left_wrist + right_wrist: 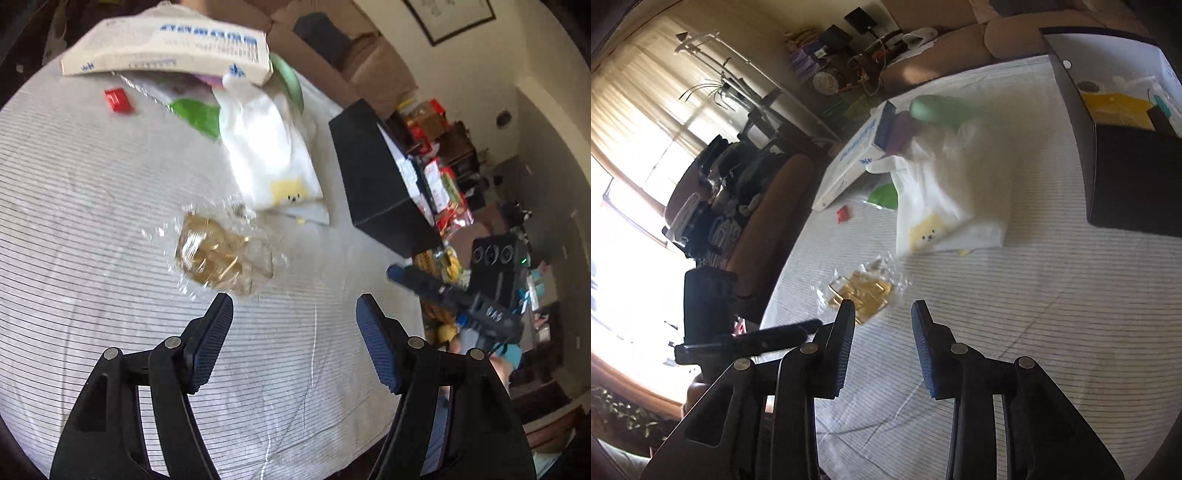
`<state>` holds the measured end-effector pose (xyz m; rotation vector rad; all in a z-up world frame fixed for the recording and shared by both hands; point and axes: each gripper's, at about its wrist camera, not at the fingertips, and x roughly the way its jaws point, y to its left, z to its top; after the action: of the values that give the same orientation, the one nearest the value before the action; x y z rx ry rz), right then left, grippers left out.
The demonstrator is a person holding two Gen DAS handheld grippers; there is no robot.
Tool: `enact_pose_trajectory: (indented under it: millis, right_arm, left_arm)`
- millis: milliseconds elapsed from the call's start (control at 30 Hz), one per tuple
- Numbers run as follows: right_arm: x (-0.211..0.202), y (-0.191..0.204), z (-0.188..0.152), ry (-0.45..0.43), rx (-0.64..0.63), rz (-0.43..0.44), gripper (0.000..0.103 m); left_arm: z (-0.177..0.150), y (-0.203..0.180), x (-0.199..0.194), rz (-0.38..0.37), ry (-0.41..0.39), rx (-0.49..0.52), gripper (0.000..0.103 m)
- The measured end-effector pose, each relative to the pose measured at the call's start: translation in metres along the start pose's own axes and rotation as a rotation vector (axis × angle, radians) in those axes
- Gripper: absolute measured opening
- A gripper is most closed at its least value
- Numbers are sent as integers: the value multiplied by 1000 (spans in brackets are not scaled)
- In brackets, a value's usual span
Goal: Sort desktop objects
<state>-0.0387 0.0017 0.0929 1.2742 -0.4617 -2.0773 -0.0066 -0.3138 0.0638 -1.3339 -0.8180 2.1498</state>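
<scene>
A clear packet of gold pieces [221, 254] lies flat on the striped tablecloth [92, 229], just ahead of the left gripper [295, 306], whose jaws stand wide apart with nothing between them. At one o'clock from the packet rests a white bag with a yellow patch [269, 155], at eleven o'clock a small red wrapper [117, 99], and at three o'clock a black box [373, 177]. The right gripper [882, 308] hovers with its jaws parted and empty, the packet at its eleven o'clock.

I can read no text here. The white box [166, 46] carries blue lettering, upside down and blurred; the small printed lines beneath it are also illegible to me.
</scene>
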Motion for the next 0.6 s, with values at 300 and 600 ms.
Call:
enact_pose_trajectory:
  millis: [300, 600]
  right_arm:
    - [53, 14, -21, 30, -60, -12, 55]
    - [116, 73, -46, 22, -412, -169, 76]
  left_arm:
    - [13, 54, 6, 207, -55, -138, 85]
    - [12, 46, 48, 189, 36, -134, 85]
